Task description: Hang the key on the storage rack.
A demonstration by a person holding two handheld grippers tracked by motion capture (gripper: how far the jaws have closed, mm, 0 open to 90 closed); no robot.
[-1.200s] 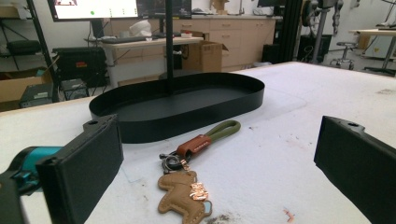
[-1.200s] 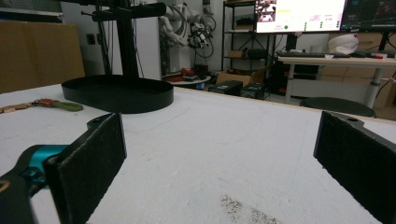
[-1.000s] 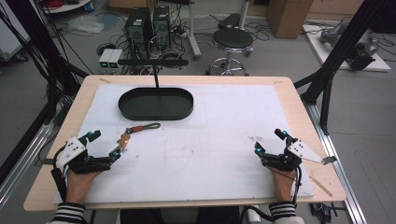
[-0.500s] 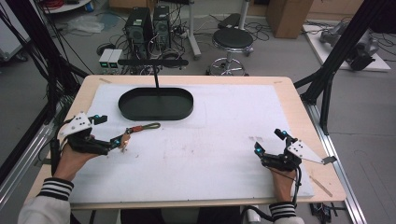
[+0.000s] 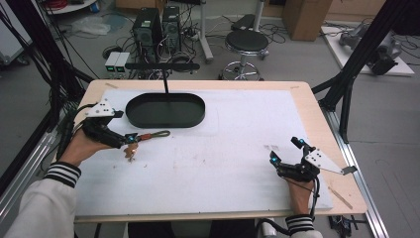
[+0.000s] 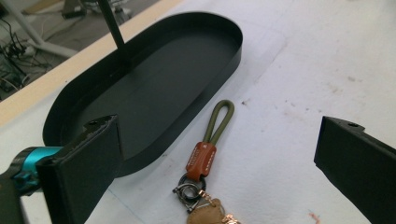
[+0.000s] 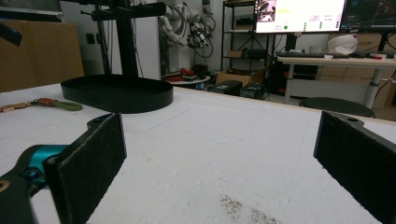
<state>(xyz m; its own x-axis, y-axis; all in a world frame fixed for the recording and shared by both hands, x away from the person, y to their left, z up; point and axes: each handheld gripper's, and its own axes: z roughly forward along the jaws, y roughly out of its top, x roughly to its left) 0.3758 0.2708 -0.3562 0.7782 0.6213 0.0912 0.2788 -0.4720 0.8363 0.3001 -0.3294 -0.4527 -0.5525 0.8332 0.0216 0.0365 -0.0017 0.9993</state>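
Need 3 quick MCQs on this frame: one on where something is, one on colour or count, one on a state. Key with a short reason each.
1. Where does the keychain lie?
A. in the tray
B. on the white mat beside the tray
C. on the stool

2. What colour is the keychain's cord loop?
A. olive green
B. blue
C. yellow

3. How do the left gripper's jaws stand?
A. shut on the keychain
B. shut on nothing
C. open, one each side of the keychain

Key: 1 B, it lies on the mat just outside the black tray wall. 2 A, the loop above the brown tab is olive green. 3 C, the left gripper view shows both jaws wide apart, the keychain between them.
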